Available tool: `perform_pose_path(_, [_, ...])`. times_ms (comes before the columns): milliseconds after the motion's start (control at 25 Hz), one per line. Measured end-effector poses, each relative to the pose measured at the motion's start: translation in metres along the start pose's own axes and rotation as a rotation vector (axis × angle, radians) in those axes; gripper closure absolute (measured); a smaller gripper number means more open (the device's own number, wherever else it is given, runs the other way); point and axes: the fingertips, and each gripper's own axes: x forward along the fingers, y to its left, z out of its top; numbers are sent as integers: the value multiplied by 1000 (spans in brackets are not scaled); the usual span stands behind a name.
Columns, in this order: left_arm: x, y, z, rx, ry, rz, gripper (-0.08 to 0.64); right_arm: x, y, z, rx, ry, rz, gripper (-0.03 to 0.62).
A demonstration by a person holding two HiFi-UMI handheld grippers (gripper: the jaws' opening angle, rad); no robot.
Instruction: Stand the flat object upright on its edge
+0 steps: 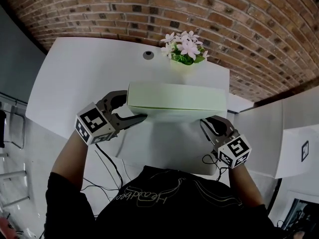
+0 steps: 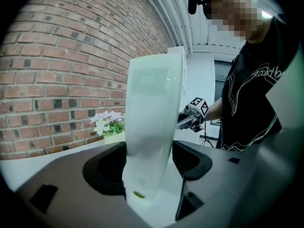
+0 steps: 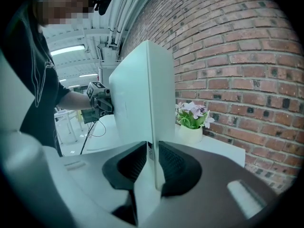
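A flat pale green box [image 1: 177,101] stands upright on its long edge on the white table [image 1: 84,78]. My left gripper [image 1: 133,107] grips its left end, one finger behind the box and one along its front face. In the left gripper view the box [image 2: 152,127] fills the gap between the pads of that gripper [image 2: 149,170]. My right gripper [image 1: 212,124] holds the right end. In the right gripper view the jaws of that gripper [image 3: 151,167] clamp a thin edge of the box [image 3: 137,103].
A small pot of pink-white flowers [image 1: 183,51] stands just behind the box, near the brick wall [image 1: 224,14]. A round cable hole [image 1: 148,55] sits at the table's back. Cables [image 1: 107,163] hang off the near edge. Another white table [image 1: 279,133] stands to the right.
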Motion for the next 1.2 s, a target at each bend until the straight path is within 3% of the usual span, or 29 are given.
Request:
perform_pose_path(560, [-26, -8, -12, -48, -1, 150, 265, 12, 1, -6, 21, 11, 49, 543])
perform_pose_path(1200, [-70, -11, -30, -155, -29, 443, 265, 20, 26, -15, 66, -5, 139, 566])
